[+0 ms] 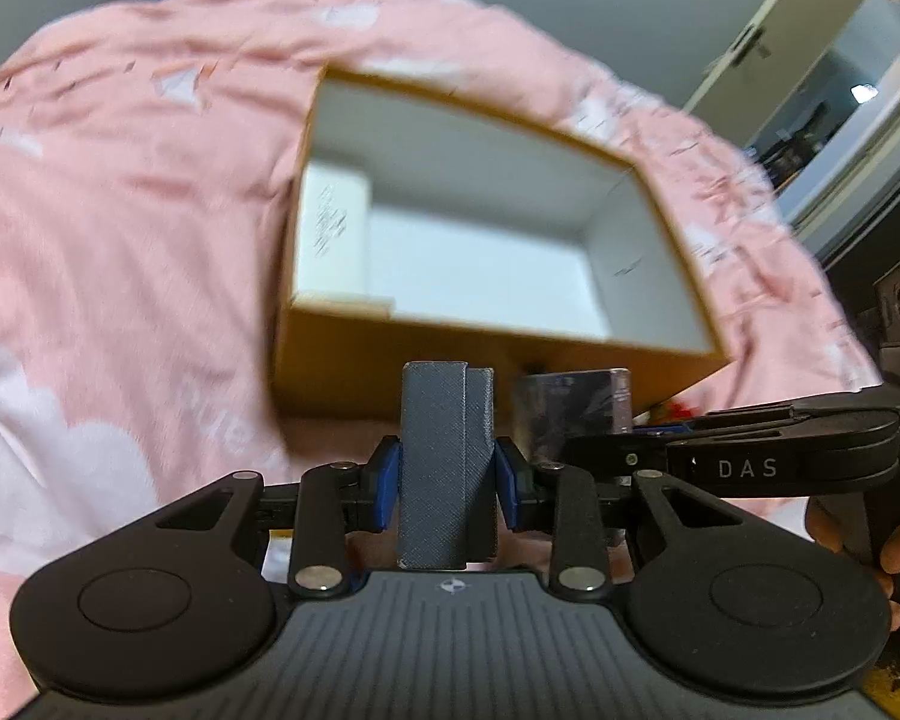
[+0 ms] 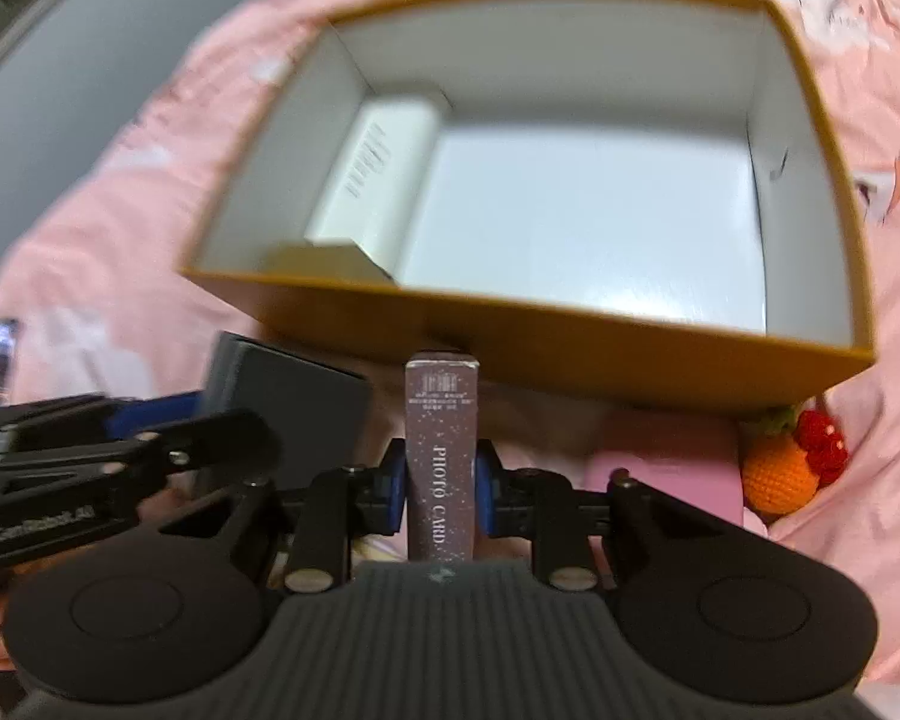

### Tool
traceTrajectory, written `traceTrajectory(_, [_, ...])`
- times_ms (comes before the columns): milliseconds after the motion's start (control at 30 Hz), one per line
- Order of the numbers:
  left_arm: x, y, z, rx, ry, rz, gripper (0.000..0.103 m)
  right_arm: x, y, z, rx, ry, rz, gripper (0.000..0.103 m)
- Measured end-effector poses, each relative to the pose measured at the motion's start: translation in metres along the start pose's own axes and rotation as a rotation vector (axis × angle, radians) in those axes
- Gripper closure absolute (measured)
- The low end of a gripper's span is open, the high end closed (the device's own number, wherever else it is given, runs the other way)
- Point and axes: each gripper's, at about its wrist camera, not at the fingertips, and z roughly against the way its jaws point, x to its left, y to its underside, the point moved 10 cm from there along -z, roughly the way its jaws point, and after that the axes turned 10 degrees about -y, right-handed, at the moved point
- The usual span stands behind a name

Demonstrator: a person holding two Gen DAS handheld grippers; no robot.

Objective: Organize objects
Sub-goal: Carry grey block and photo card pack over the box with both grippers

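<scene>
An open yellow-brown box (image 1: pixel 390 354) with a white inside lies on a pink bedsheet; it also shows in the right wrist view (image 2: pixel 570 336). A white carton (image 1: pixel 333 234) lies inside it at the left, also seen in the right wrist view (image 2: pixel 378 174). My left gripper (image 1: pixel 448 483) is shut on a grey textured box (image 1: pixel 438 462), held just in front of the yellow box. My right gripper (image 2: pixel 440 489) is shut on a purple "PHOTO CARD" box (image 2: pixel 441 450), also just in front of the yellow box. Each gripper shows in the other's view, side by side.
The pink printed bedsheet (image 1: pixel 120 210) covers the whole surface. A pink flat box (image 2: pixel 672 468) and an orange-and-red crochet toy (image 2: pixel 786 468) lie right of my right gripper, in front of the yellow box. A wall and a doorway (image 1: pixel 858 90) are beyond the bed.
</scene>
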Motion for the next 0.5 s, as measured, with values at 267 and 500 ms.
traceTrajectory(267, [-0.02,-0.053,0.045,-0.148,0.086,0.003,0.066,0.032,-0.035,0.062,-0.169,-0.105,0.047,0.079])
traceTrajectory(500, [-0.024,-0.118,0.028,-0.17,0.101,0.014,0.066,0.009,-0.087,0.072,-0.277,-0.113,-0.029,0.079])
